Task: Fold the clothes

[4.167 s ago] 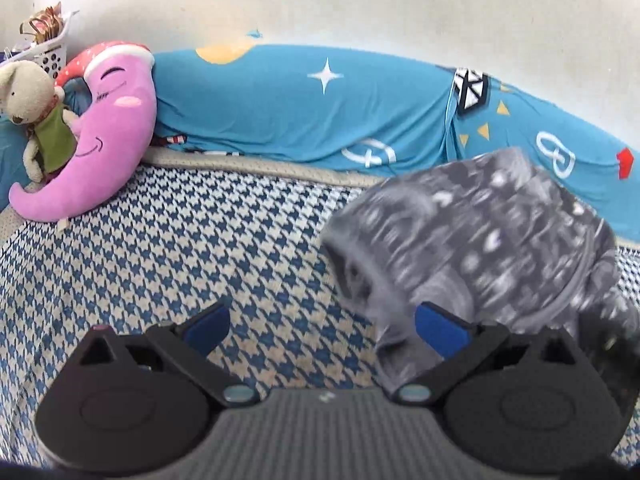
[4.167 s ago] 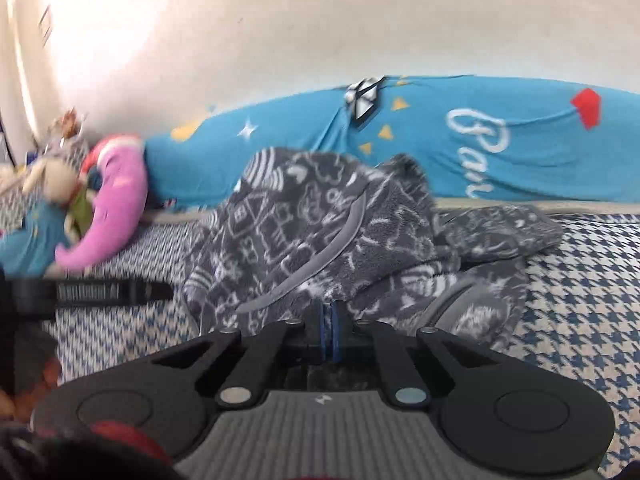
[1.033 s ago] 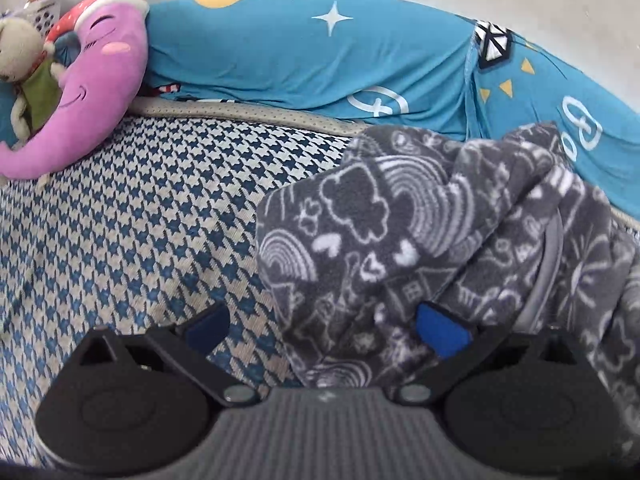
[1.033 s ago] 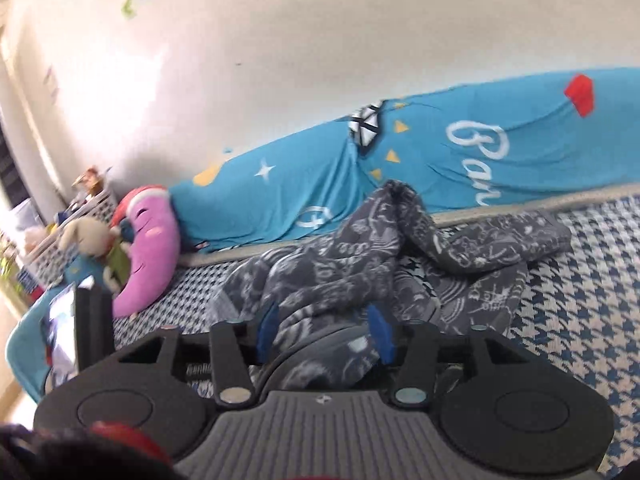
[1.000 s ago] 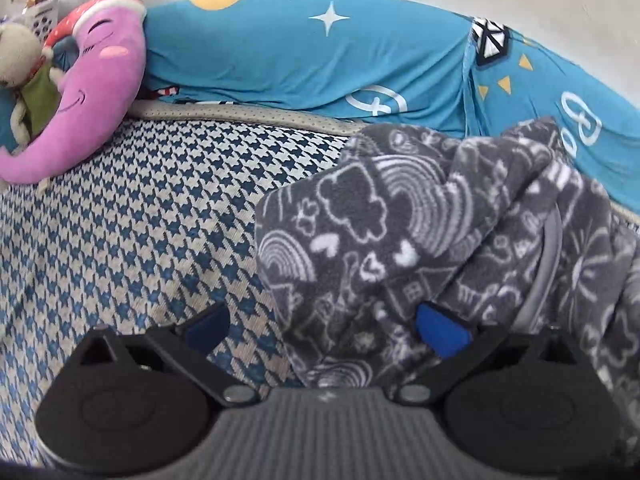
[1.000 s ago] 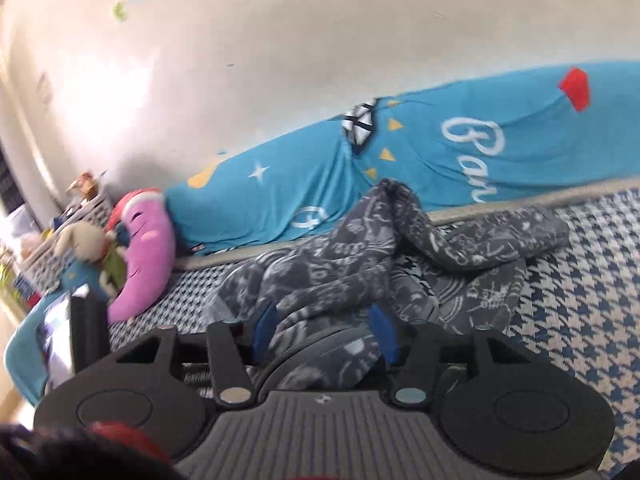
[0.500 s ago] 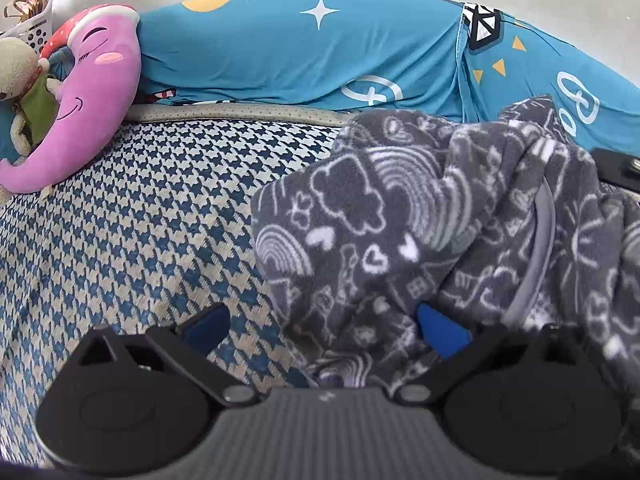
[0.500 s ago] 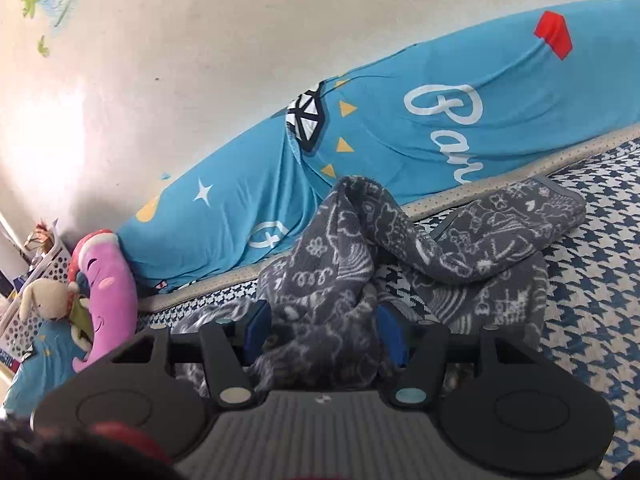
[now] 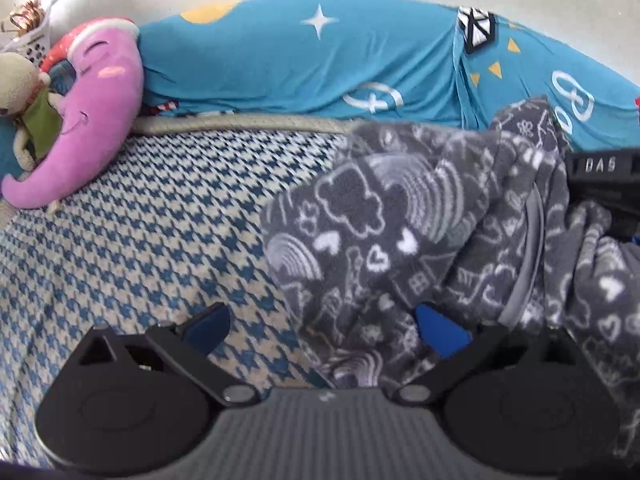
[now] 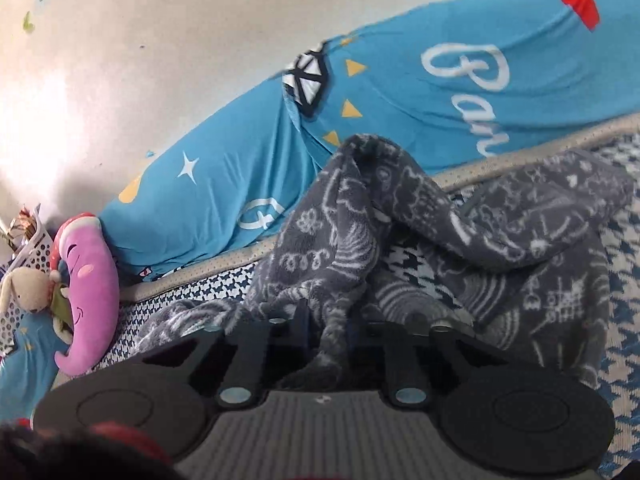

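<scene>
A grey fleece garment (image 9: 400, 232) with white doodle print lies crumpled on the houndstooth bedspread (image 9: 140, 240). My left gripper (image 9: 324, 328) is open low over its left edge; the fabric reaches between the blue pads (image 9: 440, 332) without being pinched. In the right wrist view the garment (image 10: 520, 248) rises to a peak, and a hanging fold runs down between the fingers of my right gripper (image 10: 326, 320). Its jaws are closing and stand narrow with that fold squeezed between them. The right gripper's black body (image 9: 600, 184) shows at the right edge of the left wrist view.
A long blue bolster (image 9: 300, 60) runs along the white wall at the back of the bed. A purple moon pillow (image 9: 92, 120), a plush bear (image 9: 20, 80) and a white basket (image 9: 32, 44) sit at the far left. Bare bedspread spreads left of the garment.
My right gripper moved forward and down into the garment, and its wide jaws came together on a fold. Its body entered the left wrist view. The left gripper stayed almost still.
</scene>
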Demonstrator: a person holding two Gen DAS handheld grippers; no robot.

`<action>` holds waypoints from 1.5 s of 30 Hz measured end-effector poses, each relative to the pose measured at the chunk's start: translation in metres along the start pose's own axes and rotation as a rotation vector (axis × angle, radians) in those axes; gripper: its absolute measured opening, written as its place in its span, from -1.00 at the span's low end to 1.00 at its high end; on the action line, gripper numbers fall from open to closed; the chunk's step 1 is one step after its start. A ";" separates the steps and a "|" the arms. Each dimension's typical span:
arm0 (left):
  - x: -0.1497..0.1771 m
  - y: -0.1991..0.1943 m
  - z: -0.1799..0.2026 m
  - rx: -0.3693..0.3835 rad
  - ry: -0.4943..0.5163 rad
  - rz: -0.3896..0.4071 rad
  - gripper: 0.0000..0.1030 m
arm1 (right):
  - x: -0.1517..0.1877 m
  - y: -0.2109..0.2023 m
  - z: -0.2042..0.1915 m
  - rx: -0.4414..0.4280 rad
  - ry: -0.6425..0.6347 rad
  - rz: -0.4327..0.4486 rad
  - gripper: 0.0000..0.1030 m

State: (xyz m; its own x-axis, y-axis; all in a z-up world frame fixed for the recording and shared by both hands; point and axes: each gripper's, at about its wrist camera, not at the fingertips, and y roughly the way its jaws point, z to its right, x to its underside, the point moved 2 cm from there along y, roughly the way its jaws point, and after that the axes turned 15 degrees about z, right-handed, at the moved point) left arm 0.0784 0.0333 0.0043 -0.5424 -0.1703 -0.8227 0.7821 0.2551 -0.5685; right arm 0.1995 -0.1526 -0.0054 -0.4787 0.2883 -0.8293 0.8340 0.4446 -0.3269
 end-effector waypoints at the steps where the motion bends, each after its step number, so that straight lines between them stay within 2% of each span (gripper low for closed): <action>1: -0.003 -0.003 -0.003 -0.004 -0.006 0.015 1.00 | -0.001 -0.003 -0.006 -0.009 -0.027 0.013 -0.71; 7: -0.028 -0.021 -0.032 -0.037 -0.092 0.149 1.00 | -0.005 -0.025 -0.041 -0.107 -0.111 0.071 -0.73; 14: -0.053 -0.036 -0.072 -0.119 -0.182 0.262 1.00 | 0.012 -0.054 -0.088 -0.214 -0.234 0.073 -0.73; 19: -0.060 -0.040 -0.085 -0.072 -0.241 0.278 1.00 | 0.045 -0.070 -0.119 -0.304 -0.366 0.000 -0.73; 25: -0.060 -0.049 -0.076 0.067 -0.240 0.278 1.00 | 0.088 -0.074 -0.137 -0.371 -0.471 -0.135 -0.70; 28: -0.058 -0.045 -0.064 0.129 -0.184 0.241 1.00 | 0.096 -0.077 -0.137 -0.364 -0.469 -0.161 -0.65; 31: -0.052 -0.038 -0.056 0.133 -0.148 0.197 1.00 | 0.095 -0.083 -0.136 -0.335 -0.464 -0.160 -0.63; 36: -0.041 -0.022 -0.056 0.120 -0.147 0.120 1.00 | 0.088 -0.099 -0.131 -0.309 -0.457 -0.167 -0.62; 38: -0.036 -0.014 -0.057 0.098 -0.144 0.084 1.00 | 0.084 -0.108 -0.130 -0.293 -0.478 -0.169 -0.55; 39: -0.034 -0.011 -0.058 0.087 -0.141 0.071 1.00 | 0.082 -0.113 -0.128 -0.273 -0.485 -0.170 -0.44; 42: -0.029 -0.008 -0.060 0.073 -0.140 0.055 1.00 | 0.073 -0.123 -0.117 -0.219 -0.473 -0.171 -0.33; 45: -0.026 -0.006 -0.059 0.058 -0.117 0.051 1.00 | 0.064 -0.130 -0.103 -0.158 -0.457 -0.159 -0.31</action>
State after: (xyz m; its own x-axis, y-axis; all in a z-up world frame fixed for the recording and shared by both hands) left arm 0.0694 0.0925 0.0295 -0.4648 -0.2696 -0.8434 0.8258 0.2115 -0.5227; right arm 0.0319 -0.1046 0.0311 -0.3978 -0.1780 -0.9000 0.6918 0.5862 -0.4217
